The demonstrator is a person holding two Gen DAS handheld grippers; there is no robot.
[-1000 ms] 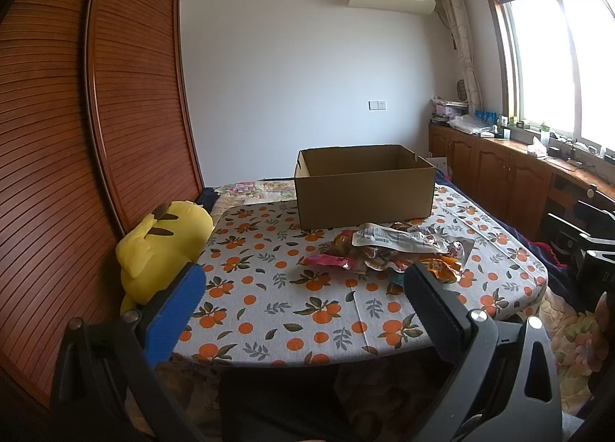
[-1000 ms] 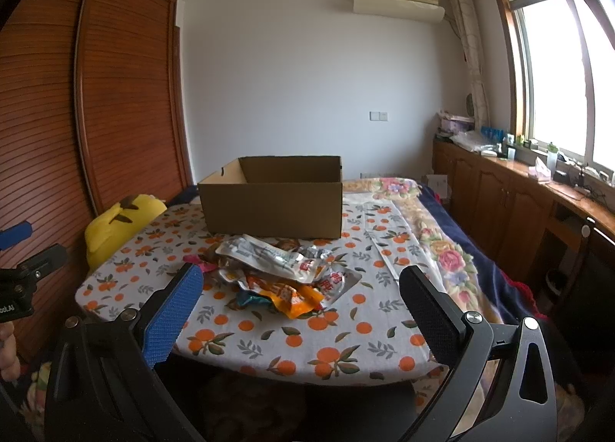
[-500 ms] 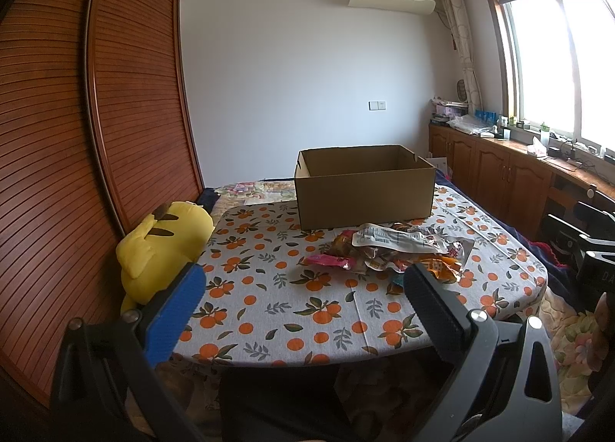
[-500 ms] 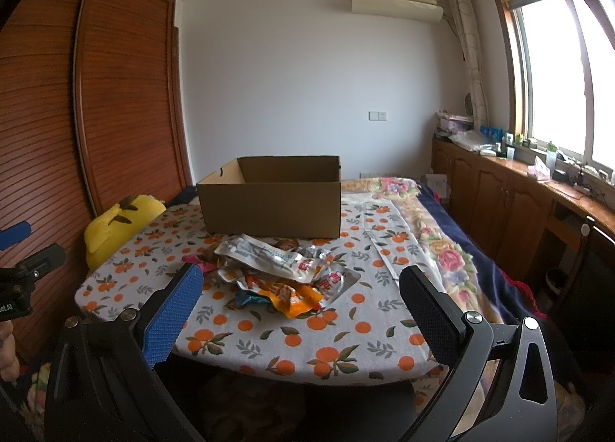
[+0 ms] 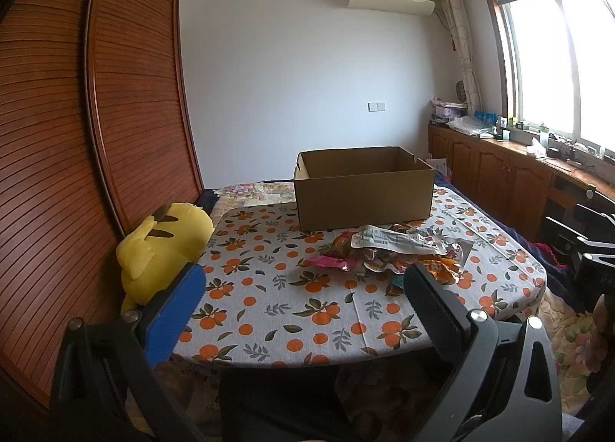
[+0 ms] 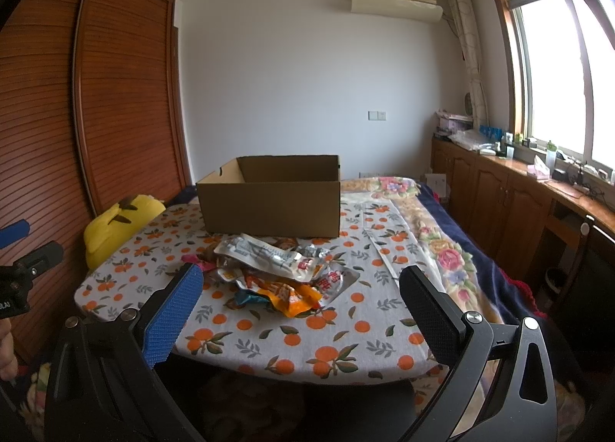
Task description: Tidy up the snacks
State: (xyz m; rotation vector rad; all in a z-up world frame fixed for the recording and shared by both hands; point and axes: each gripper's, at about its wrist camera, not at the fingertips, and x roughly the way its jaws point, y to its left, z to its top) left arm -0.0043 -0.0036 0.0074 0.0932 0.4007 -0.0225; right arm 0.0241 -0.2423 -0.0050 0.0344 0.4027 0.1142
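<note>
A pile of snack packets (image 5: pixel 392 253) lies on a table covered with an orange-print cloth (image 5: pixel 269 299); it also shows in the right wrist view (image 6: pixel 276 269). An open cardboard box (image 5: pixel 361 188) stands just behind the pile, also seen in the right wrist view (image 6: pixel 273 199). My left gripper (image 5: pixel 303 296) is open and empty, held before the table's near edge, left of the pile. My right gripper (image 6: pixel 300 299) is open and empty, held before the near edge, facing the pile.
A yellow plush toy (image 5: pixel 161 249) leans at the table's left side against a wooden slatted wardrobe (image 5: pixel 77 134). A bed with a floral cover (image 6: pixel 442 242) lies right of the table. Wooden cabinets (image 6: pixel 519 195) run under the window.
</note>
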